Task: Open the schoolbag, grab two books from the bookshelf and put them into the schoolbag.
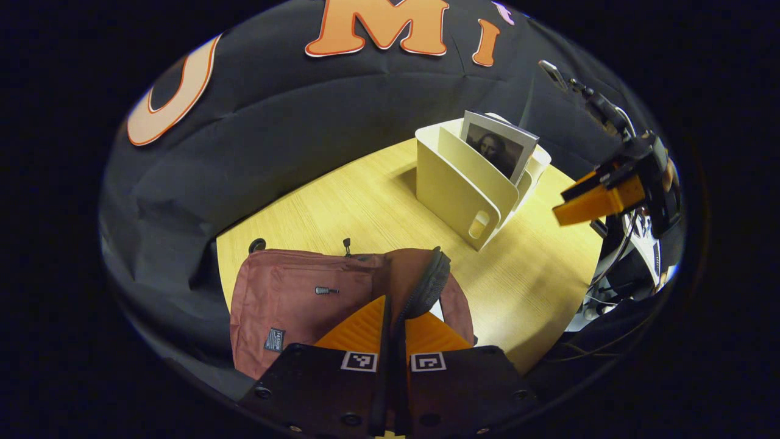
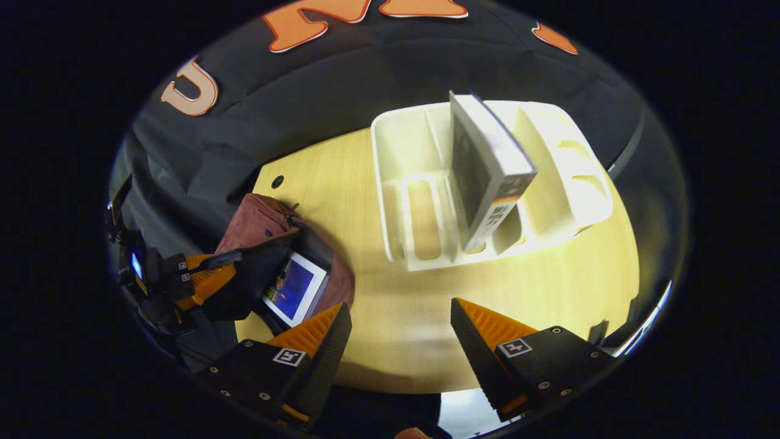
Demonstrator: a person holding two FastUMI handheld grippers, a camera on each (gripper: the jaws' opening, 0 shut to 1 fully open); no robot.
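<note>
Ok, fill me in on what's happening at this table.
A person with a gripper in each hand is packing a schoolbag. The left gripper is shut on the bag's opened flap, holding it up. One book already lies inside. The right gripper is open, facing the white bookshelf, where a second book stands upright.

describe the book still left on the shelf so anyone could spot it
On the wooden table stands a cream bookshelf with upright dividers. The book leans in a middle slot, the sole one there, with a dark portrait on its cover.
</note>
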